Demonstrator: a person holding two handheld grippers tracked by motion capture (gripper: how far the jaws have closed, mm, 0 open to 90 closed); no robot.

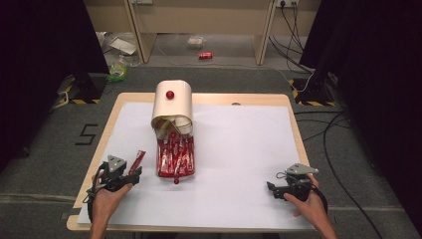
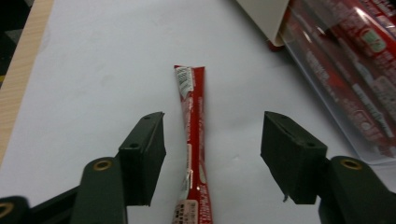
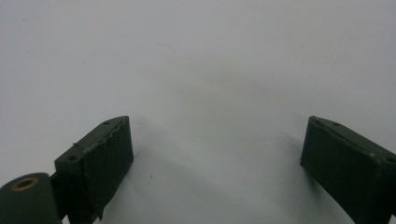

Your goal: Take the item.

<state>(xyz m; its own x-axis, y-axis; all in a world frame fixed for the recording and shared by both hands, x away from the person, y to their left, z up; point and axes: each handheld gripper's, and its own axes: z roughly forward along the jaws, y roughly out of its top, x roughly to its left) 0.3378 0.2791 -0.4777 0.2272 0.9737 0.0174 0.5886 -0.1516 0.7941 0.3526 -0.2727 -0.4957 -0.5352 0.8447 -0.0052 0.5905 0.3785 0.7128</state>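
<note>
Glossy foil and clear plastic against matt paper, wood and dark gripper plastic.

I see the red sachet (image 2: 192, 140) as crinkled foil-like film with a shiny, printed skin, lying on a sheet of white paper (image 1: 239, 149) that looks matt and smooth. Under it, the table (image 1: 293, 119) shows a pale wood edge with a soft satin finish. The clear tray (image 2: 345, 79) looks like thin glossy plastic, catching highlights over more shiny red sachets. The cream box (image 1: 172, 103) appears smooth, semi-matt plastic, with a glossy red knob (image 1: 169, 94). My left gripper (image 2: 212, 154) has dull, dark, slightly grainy plastic jaws with brass-looking rivets; my right gripper (image 3: 217, 163) shows ribbed, rubbery matt pads.
</note>
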